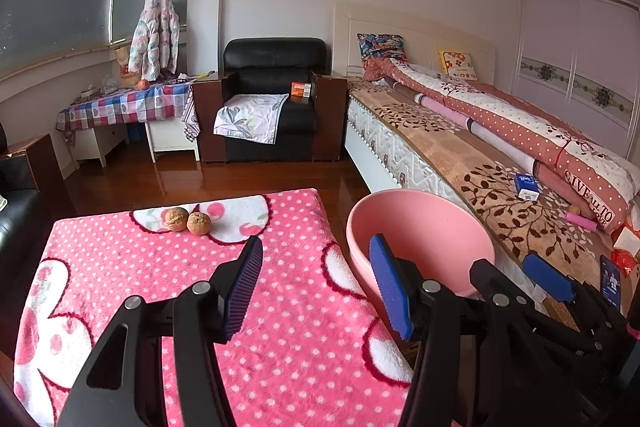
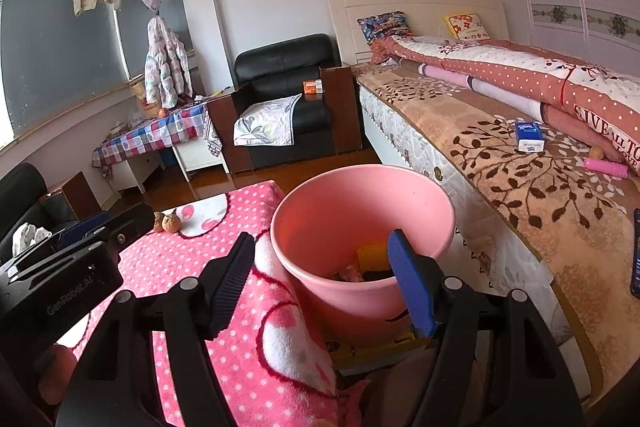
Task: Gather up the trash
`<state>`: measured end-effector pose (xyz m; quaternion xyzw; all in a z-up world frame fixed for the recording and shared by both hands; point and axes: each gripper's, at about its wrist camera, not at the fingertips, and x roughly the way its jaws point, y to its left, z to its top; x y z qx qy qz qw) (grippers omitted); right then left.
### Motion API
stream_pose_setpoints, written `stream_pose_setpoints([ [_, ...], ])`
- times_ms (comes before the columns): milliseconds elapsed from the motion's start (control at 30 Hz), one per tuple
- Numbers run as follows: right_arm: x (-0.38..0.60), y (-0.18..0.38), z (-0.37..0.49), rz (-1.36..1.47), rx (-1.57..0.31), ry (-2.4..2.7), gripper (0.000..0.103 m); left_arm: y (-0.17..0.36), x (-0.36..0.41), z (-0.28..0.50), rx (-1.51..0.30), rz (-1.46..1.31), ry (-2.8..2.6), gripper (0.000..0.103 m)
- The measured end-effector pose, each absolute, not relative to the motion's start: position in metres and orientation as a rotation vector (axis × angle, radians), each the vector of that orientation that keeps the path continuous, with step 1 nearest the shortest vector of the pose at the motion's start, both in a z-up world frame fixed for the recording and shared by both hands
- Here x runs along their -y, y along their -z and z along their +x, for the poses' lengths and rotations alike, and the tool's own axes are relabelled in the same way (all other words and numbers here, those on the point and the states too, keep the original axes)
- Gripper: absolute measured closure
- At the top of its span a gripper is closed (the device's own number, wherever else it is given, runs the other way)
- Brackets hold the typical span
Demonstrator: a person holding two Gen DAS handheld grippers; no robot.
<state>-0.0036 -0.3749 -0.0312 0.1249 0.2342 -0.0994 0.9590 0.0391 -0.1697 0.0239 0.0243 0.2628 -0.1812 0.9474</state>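
Observation:
Two walnuts (image 1: pixel 187 221) lie at the far end of a table with a pink polka-dot cover (image 1: pixel 192 307); they also show in the right wrist view (image 2: pixel 167 222). A pink bin (image 2: pixel 362 227) stands between the table and the bed, with yellow and pink scraps (image 2: pixel 362 263) inside. My left gripper (image 1: pixel 318 281) is open and empty above the table's right part, short of the walnuts. My right gripper (image 2: pixel 320 279) is open and empty over the near rim of the bin. The right gripper also shows in the left wrist view (image 1: pixel 516 273).
A bed (image 2: pixel 520 167) runs along the right with a rolled quilt, a blue-white tissue pack (image 2: pixel 529 136), a pink tube (image 2: pixel 606 167) and a phone (image 2: pixel 636 259). A black armchair (image 1: pixel 274 99) holds an orange box (image 1: pixel 301 89). A checked-cloth table (image 1: pixel 124 107) stands far left.

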Motion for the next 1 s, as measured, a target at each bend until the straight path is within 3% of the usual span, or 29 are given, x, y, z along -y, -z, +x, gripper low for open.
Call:
stream_pose_setpoints([
  [1000,0.3729,0.0368,-0.0005,0.255,-0.500,0.198,0.034,-0.0178,0.1714,0.0434,-0.575,0.055,0.368,0.048],
])
